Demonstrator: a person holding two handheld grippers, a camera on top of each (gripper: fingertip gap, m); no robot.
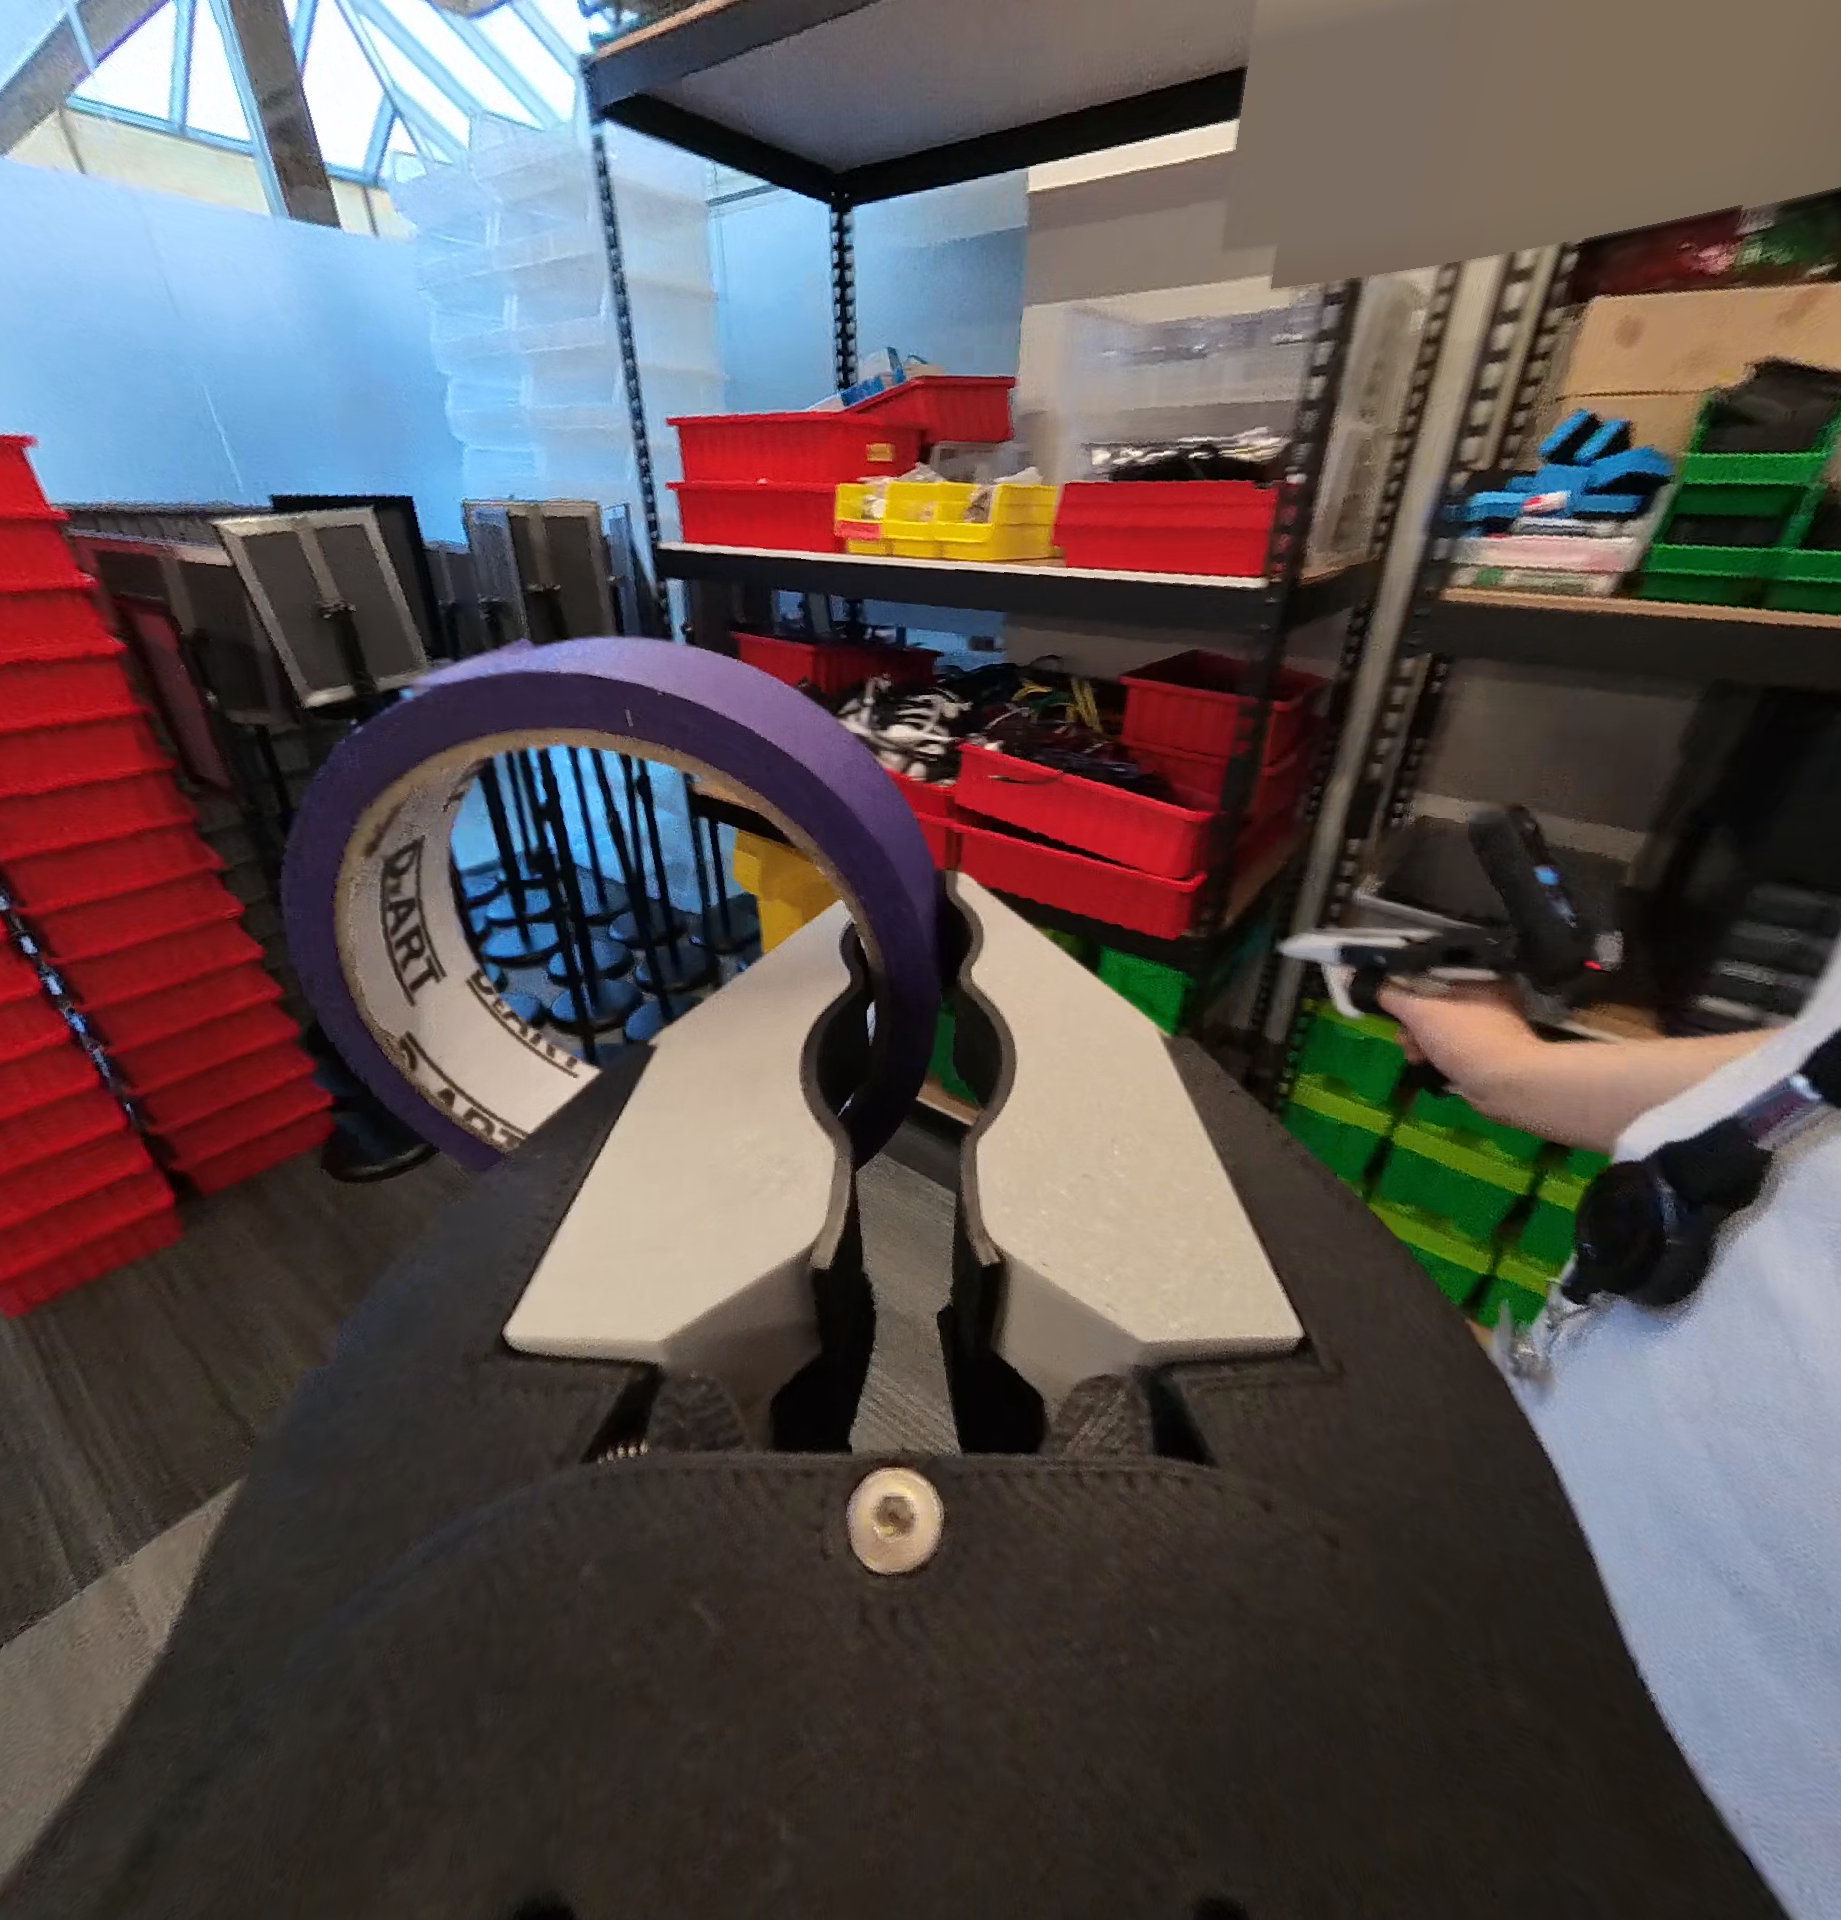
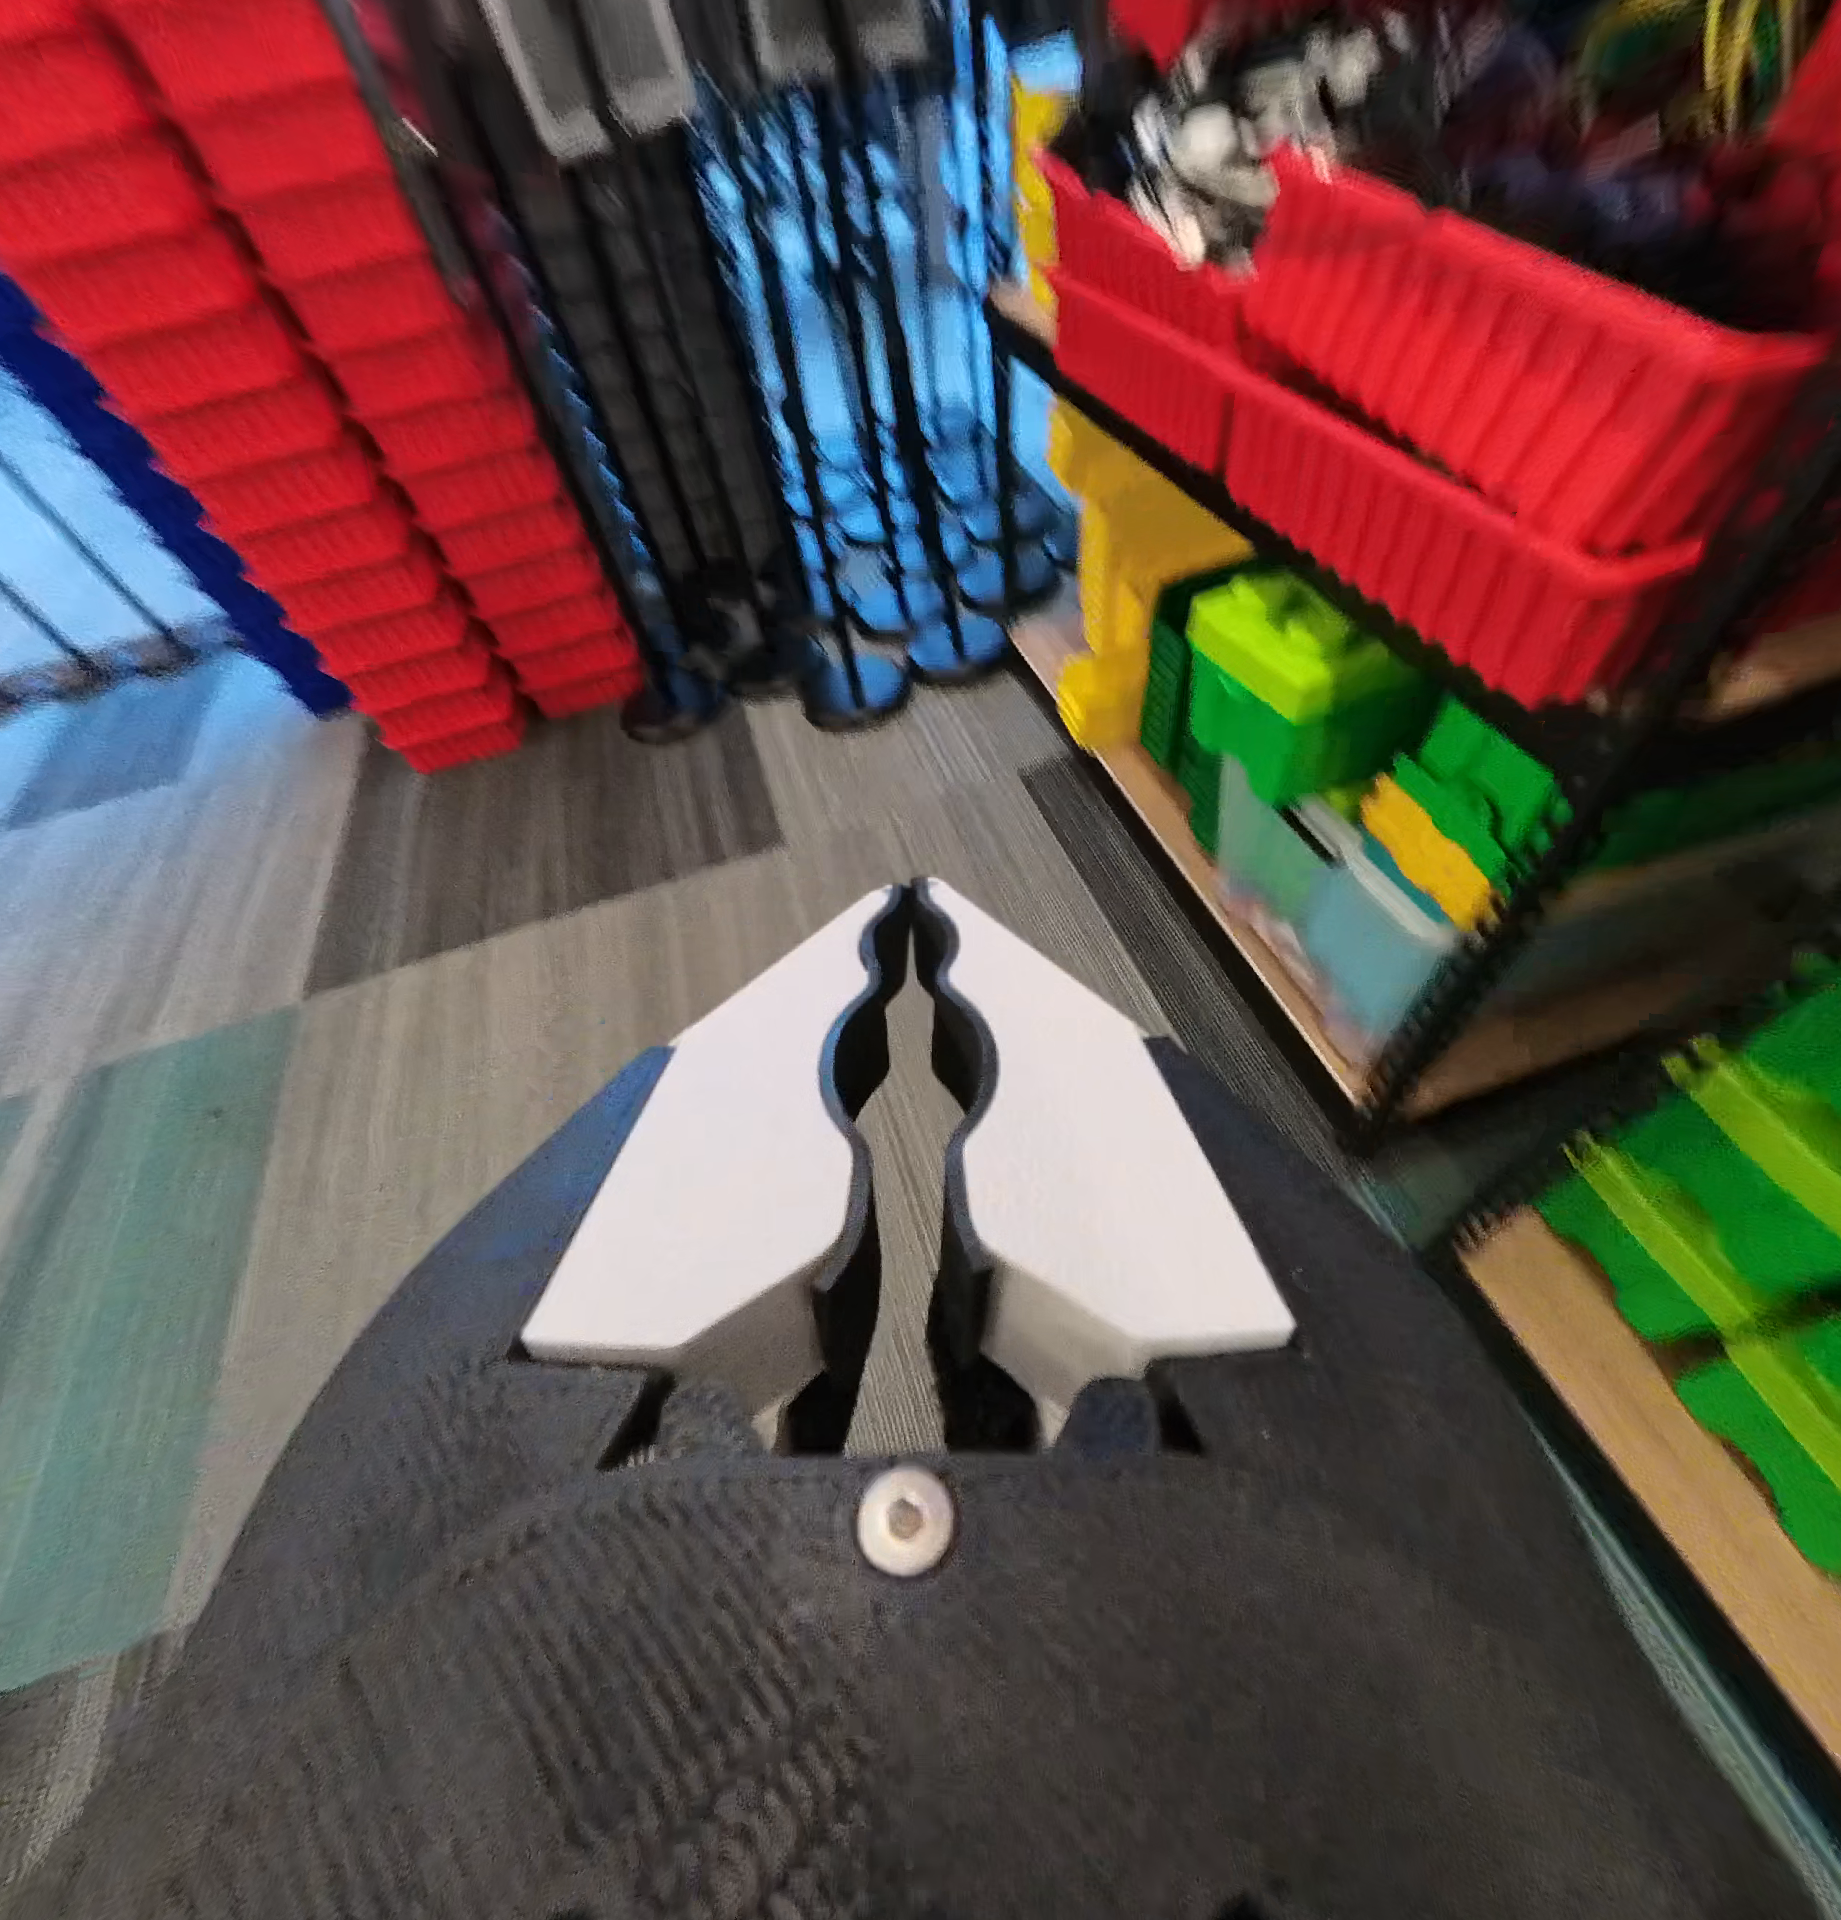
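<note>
- The left gripper [image 1: 900, 914] fills the lower centre of the left wrist view, its two white fingers [image 1: 708, 1143] pointing up the frame; the jaws are clenched on a roll of purple tape [image 1: 625, 717], pinching the right side of the ring near the fingertips.
- The tape roll stands on edge, held up in the air, left of centre in the frame; its open core faces the camera, and black stands [image 1: 583, 914] on the floor show through the hole.
- At the right edge of the same view a person's hand [image 1: 1456, 1044] reaches in from the right, forearm roughly level, gripping the handle of the right gripper [image 1: 1311, 951], whose pale fingers point toward the left of the frame, well apart from the tape.
- In the right wrist view the right gripper [image 2: 914, 899] points down toward the grey carpet floor [image 2: 542, 831]; its white fingertips meet at the tip, pressed together with nothing between them.
- This view is blurred; stacked red bins [image 2: 303, 364] stand at the upper left, a black shelf rack [image 2: 1415, 1117] with red bins [image 2: 1467, 416] and green bins [image 2: 1300, 696] runs down the right side.
</note>
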